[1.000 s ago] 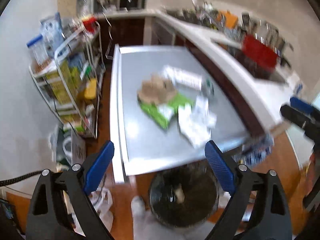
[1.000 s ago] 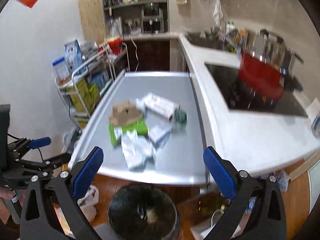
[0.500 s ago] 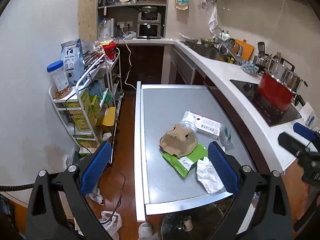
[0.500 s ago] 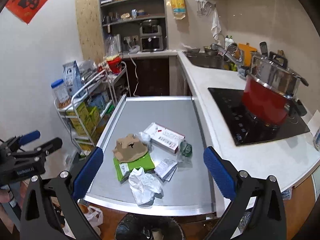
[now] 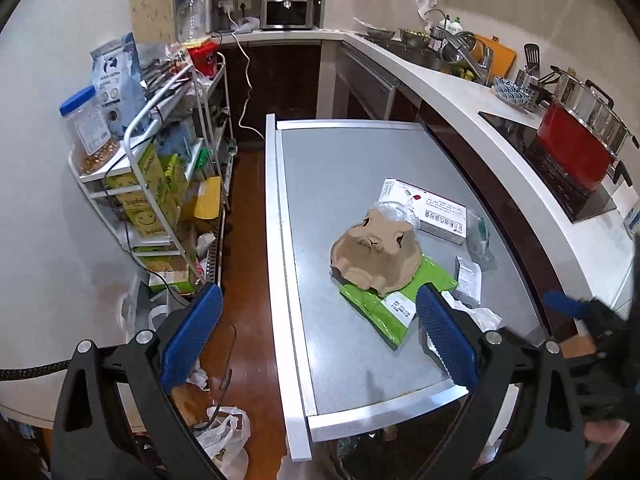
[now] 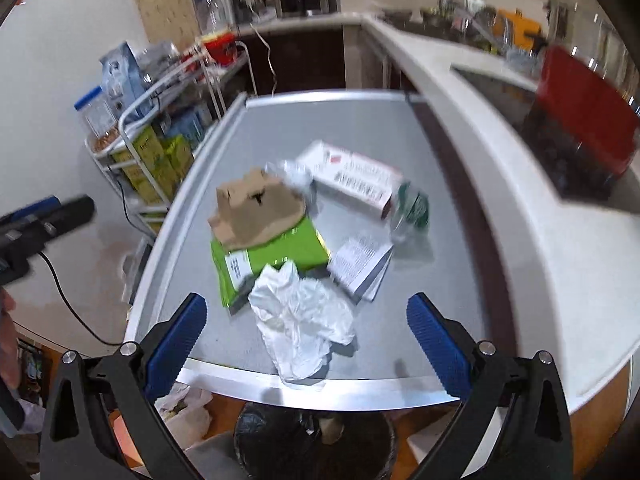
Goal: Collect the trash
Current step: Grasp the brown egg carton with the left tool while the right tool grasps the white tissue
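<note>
Right wrist view: my right tongs (image 6: 306, 342) are spread wide and empty over the crumpled white tissue (image 6: 302, 318) at the tabletop's (image 6: 360, 132) near edge. My left tongs (image 5: 316, 338) are spread too, holding nothing, beside the green packet (image 5: 394, 298).

Your right gripper (image 6: 306, 340) now sits lower and nearer the crumpled tissue (image 6: 302, 320); your left gripper (image 5: 316, 340) has shifted sideways, jaws slightly wider.
</note>
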`<control>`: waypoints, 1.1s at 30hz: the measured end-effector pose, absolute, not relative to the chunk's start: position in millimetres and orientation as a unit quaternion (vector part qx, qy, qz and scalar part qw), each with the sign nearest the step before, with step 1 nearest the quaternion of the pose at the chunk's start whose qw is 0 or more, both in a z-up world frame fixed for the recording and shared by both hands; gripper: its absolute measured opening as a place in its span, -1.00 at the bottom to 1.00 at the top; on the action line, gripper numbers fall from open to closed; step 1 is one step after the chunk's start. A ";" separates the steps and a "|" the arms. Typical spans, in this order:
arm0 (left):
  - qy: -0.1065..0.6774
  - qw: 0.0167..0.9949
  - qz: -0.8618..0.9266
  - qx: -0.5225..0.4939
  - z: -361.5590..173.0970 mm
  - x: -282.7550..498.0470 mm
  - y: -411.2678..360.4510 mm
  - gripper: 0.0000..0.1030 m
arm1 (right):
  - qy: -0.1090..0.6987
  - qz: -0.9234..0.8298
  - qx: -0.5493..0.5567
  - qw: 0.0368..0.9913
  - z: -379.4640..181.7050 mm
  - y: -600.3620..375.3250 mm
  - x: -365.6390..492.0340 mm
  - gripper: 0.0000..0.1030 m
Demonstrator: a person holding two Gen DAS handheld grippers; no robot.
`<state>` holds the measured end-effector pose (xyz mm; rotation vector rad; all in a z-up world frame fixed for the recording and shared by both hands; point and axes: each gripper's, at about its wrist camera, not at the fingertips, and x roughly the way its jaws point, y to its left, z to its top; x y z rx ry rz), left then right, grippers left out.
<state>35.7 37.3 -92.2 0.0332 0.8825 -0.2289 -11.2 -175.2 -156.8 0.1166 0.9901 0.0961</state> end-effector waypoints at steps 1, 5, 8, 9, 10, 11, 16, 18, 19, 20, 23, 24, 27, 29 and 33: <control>0.427 0.897 -0.112 0.018 -93.1 38.5 37.3 0.90 | 0.480 0.045 0.059 0.874 -162.2 -174.3 -8.1 0.92; 0.436 0.892 -0.120 0.021 -98.6 50.7 38.2 0.90 | 0.507 0.042 0.063 0.859 -187.1 -168.6 7.6 0.92; 0.443 0.886 -0.137 0.026 -106.6 60.5 35.2 0.90 | 0.524 0.043 0.069 0.848 -201.2 -166.3 15.7 0.91; 0.448 0.882 -0.146 0.030 -111.4 66.4 31.8 0.90 | 0.531 0.042 0.067 0.844 -207.3 -164.9 18.9 0.87; 0.457 0.875 -0.155 0.034 -116.2 73.2 27.3 0.90 | 0.535 0.043 0.066 0.841 -210.4 -164.1 21.1 0.83; 0.462 0.871 -0.164 0.034 -119.9 79.4 23.7 0.90 | 0.541 0.046 0.064 0.837 -215.1 -162.5 23.8 0.67; 0.486 0.846 -0.217 0.040 -145.2 110.5 -0.4 0.90 | 0.559 0.057 0.075 0.824 -226.7 -165.5 32.2 0.01; 0.499 0.832 -0.240 0.044 -156.5 118.8 -9.9 0.90 | 0.557 0.053 0.076 0.826 -224.4 -168.0 32.1 -0.08; 0.502 0.827 -0.249 0.049 -162.2 123.6 -14.6 0.90 | 0.556 0.051 0.078 0.826 -223.5 -170.1 31.1 -0.09; 0.504 0.824 -0.253 0.056 -166.6 126.9 -18.0 0.90 | 0.557 0.047 0.084 0.825 -222.3 -173.1 30.1 -0.12; 0.512 0.815 -0.263 0.073 -180.9 140.0 -26.8 0.90 | 0.559 0.043 0.108 0.821 -221.2 -184.1 28.0 -0.34; 0.516 0.810 -0.267 0.076 -185.7 145.3 -29.1 0.90 | 0.560 0.042 0.117 0.819 -221.6 -187.8 27.8 -0.34; 0.525 0.799 -0.283 0.077 -193.6 155.8 -32.6 0.90 | 0.559 0.034 0.134 0.818 -222.6 -195.0 24.7 -0.35; 0.533 0.790 -0.293 0.075 -199.5 161.6 -34.5 0.83 | 0.560 0.031 0.139 0.816 -224.3 -197.6 24.0 -0.38; 0.546 0.776 -0.309 0.070 -205.1 163.2 -34.9 0.48 | 0.562 0.028 0.145 0.814 -225.2 -198.9 25.2 -0.38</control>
